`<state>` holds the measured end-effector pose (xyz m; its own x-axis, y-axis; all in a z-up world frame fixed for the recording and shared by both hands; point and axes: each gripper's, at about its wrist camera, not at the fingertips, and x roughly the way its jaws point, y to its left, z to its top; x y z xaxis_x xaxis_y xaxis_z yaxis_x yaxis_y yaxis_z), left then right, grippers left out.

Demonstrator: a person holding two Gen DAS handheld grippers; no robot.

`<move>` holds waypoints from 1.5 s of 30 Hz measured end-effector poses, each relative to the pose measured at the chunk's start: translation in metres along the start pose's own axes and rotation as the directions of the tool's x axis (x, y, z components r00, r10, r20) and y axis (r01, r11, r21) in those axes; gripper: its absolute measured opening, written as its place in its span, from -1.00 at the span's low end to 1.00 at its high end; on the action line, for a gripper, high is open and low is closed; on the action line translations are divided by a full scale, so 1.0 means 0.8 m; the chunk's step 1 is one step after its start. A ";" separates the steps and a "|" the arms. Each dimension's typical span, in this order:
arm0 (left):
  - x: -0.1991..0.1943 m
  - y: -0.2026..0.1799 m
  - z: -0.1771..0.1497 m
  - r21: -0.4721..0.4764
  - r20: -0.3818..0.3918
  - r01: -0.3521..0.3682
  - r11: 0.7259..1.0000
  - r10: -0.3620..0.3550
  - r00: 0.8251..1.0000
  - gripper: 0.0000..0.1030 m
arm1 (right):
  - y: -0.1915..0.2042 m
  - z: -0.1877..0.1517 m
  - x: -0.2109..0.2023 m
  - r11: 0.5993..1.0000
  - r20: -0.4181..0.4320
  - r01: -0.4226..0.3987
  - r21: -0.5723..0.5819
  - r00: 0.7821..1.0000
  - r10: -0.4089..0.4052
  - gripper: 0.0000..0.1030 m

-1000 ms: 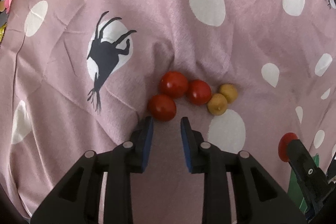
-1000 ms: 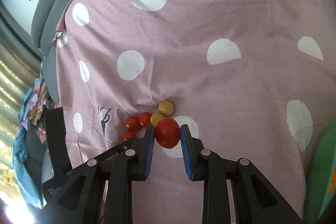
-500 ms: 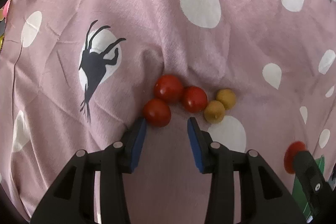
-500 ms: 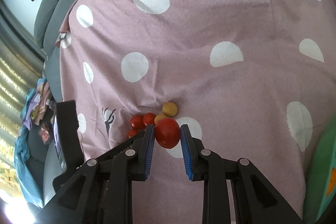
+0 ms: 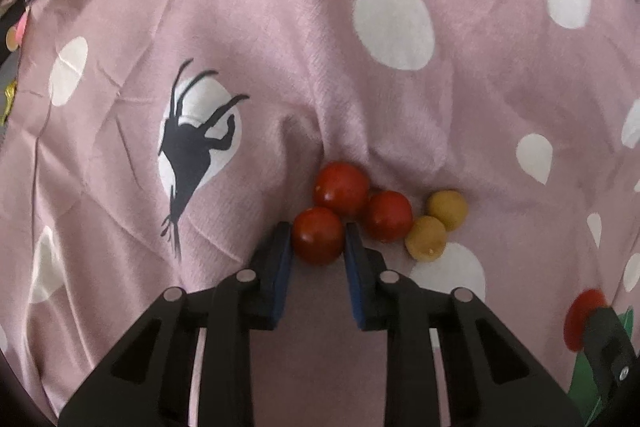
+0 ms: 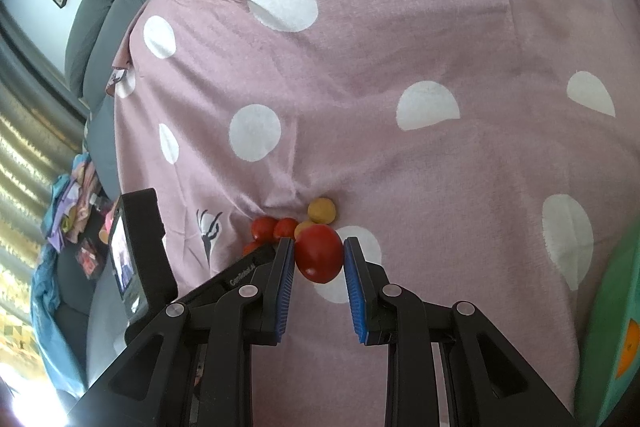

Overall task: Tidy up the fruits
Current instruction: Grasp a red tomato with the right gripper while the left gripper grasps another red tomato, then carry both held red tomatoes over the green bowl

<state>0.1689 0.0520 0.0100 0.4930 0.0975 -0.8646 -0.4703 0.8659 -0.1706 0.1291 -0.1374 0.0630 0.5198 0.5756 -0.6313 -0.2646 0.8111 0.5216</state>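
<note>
Now L gripper (image 5: 318,241) pads flank front tomato (image 5: 317,235), R gripper (image 6: 319,255) grips another

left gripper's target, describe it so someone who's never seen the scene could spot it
On the pink dotted cloth, right of the black goat print, five small fruits sit in a dip: three red, two yellow. The target is the red tomato nearest the camera. Unlike its two red neighbours, it sits between the blue pads of the left gripper.
</note>
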 end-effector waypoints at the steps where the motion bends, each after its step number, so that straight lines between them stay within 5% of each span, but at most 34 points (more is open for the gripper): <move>1: -0.006 -0.003 -0.002 0.010 0.013 0.002 1.000 -0.002 1.000 -0.53 | 0.000 0.000 -0.001 1.000 0.002 0.000 -0.003 1.000 0.000 -0.48; 15: -0.094 -0.056 -0.055 0.222 0.093 0.086 0.971 -0.109 0.990 -0.52 | -0.023 -0.001 -0.054 0.994 0.118 0.110 0.019 0.987 -0.112 -0.48; 23: -0.140 -0.083 -0.079 0.306 0.122 0.137 0.942 -0.182 0.976 -0.52 | -0.056 -0.019 -0.113 0.963 0.222 0.255 0.085 0.938 -0.267 -0.48; 34: -0.184 -0.130 -0.109 0.426 0.113 0.221 0.877 -0.294 0.949 -0.52 | -0.092 -0.053 -0.163 0.941 0.280 0.289 0.178 0.902 -0.330 -0.47; 45: -0.200 -0.175 -0.144 0.521 0.021 0.333 0.786 -0.402 0.915 -0.51 | -0.121 -0.061 -0.202 0.902 0.311 0.342 0.262 0.855 -0.415 -0.47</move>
<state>0.0718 -0.1416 0.1175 0.6560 -0.2482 -0.7128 0.1760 0.9687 -0.1753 0.0311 -0.3035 0.0867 0.8068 0.1235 -0.5778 0.1518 0.9018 0.4047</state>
